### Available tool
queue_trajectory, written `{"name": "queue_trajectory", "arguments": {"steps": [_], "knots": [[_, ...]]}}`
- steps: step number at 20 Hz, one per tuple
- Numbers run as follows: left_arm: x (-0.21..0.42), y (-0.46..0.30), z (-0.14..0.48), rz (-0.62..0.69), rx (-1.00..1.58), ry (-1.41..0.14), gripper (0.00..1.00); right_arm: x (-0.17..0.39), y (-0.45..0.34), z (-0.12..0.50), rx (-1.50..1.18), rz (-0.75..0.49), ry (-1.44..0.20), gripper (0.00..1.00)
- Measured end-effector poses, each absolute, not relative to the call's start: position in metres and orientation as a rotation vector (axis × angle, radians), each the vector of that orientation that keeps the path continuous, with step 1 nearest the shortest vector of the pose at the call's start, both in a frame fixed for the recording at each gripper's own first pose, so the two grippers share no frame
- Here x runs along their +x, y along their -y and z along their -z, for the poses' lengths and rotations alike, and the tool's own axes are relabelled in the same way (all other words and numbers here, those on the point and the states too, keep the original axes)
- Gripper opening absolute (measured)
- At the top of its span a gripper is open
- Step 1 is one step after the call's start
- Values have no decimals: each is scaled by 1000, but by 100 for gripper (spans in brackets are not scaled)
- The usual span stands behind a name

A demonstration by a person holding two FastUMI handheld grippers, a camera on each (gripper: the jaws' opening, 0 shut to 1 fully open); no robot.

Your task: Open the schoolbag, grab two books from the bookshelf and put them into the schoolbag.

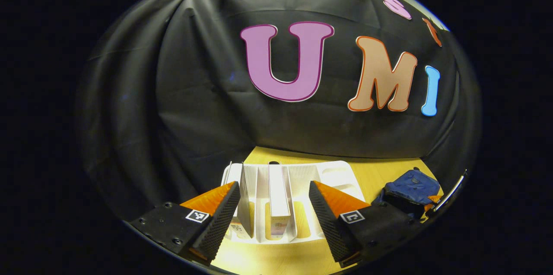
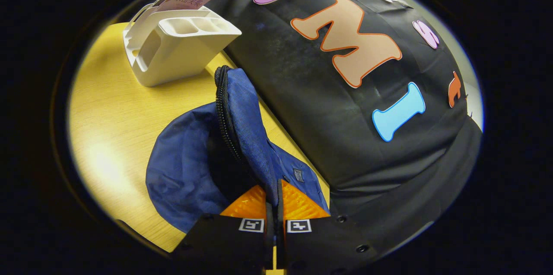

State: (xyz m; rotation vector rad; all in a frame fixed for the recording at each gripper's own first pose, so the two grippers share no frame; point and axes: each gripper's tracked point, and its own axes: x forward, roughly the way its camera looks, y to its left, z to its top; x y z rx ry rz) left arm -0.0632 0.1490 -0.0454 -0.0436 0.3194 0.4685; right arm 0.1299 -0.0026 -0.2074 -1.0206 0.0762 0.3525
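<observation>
Schoolbag: blue fabric, lying on the yellow wooden table, near side, to the right of the bookshelf. Its zipped edge stands lifted and the dark interior is exposed beneath it, so the bag counts as open. In the left gripper view it sits at the far right of the table.

Right gripper: orange fingers pressed together on the bag's upper flap, pinching the blue cloth between them and holding the mouth up.

Bookshelf: white plastic rack with upright dividers, standing at the far side of the table against the black cloth wall. In the right gripper view it appears at far left, with a pale cover poking above its top.

Books: one white-spined book upright in a middle slot; a second, thinner book in the slot to its left, though its outline is partly hidden by a finger and this reading is uncertain.

Left gripper: fingers spread wide, straddling the rack's slots with the books between them, touching neither as far as can be seen.

Task status: opening step done, judged from the gaping mouth. Neither book has left the rack; both transfers remain. Step in hand appears to be the first book grasp.
</observation>
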Motion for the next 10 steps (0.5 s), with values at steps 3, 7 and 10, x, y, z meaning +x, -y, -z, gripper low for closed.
{"name": "queue_trajectory", "arguments": {"steps": [3,7,10], "knots": [[-41,-152,46,-383,-32,-413,89,132,4,200,-1004,-349,-84,6],[-27,-152,63,-313,-102,-623,92,138,9,185,-939,-325,-97,6],[-22,-154,81,-282,-129,-775,90,143,15,173,-903,-309,-98,6]]}}
